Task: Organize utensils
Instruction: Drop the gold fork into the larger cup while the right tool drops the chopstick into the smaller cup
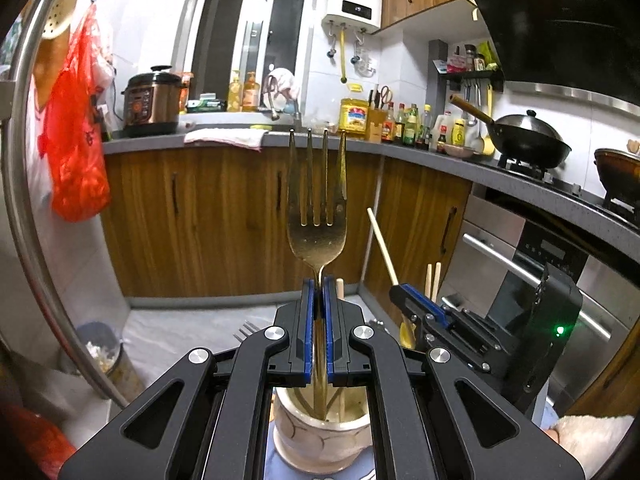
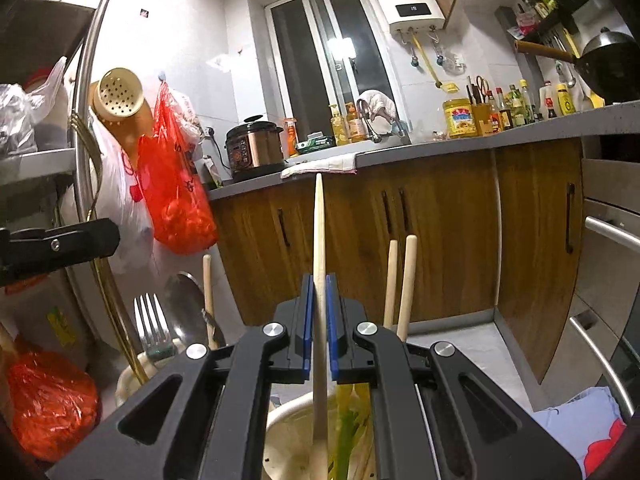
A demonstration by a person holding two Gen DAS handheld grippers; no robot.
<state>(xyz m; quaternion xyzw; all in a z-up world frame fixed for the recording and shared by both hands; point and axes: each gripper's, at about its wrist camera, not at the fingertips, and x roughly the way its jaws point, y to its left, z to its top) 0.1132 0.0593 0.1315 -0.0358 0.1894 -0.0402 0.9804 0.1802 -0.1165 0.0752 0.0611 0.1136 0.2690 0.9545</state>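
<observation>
1. Utensils are held upright by both claws: a brass-coloured fork in the left gripper, and a pale wooden chopstick in the right gripper.
2. The left claw's blue pads are pressed together on the fork's thin neck, just below the head; the four tines point straight up, and the handle runs down into a cream ceramic holder with a leaf pattern directly beneath the claw.
3. Inside that holder, other thin handles lean against the wall.
4. The right claw pinches the chopstick between its blue pads; the stick's lower end reaches into a round white holder below, beside green and yellow handled pieces.
5. Two more wooden chopsticks stand up just right of the right claw's fingers.
6. To the left in the right wrist view, a silver fork, a metal spoon and another wooden stick stand in the neighbouring holder.
7. From the left wrist view, the right gripper sits to the right, gripping its slanted chopstick.
8. A grey kitchen counter with wooden cabinets runs behind.
</observation>
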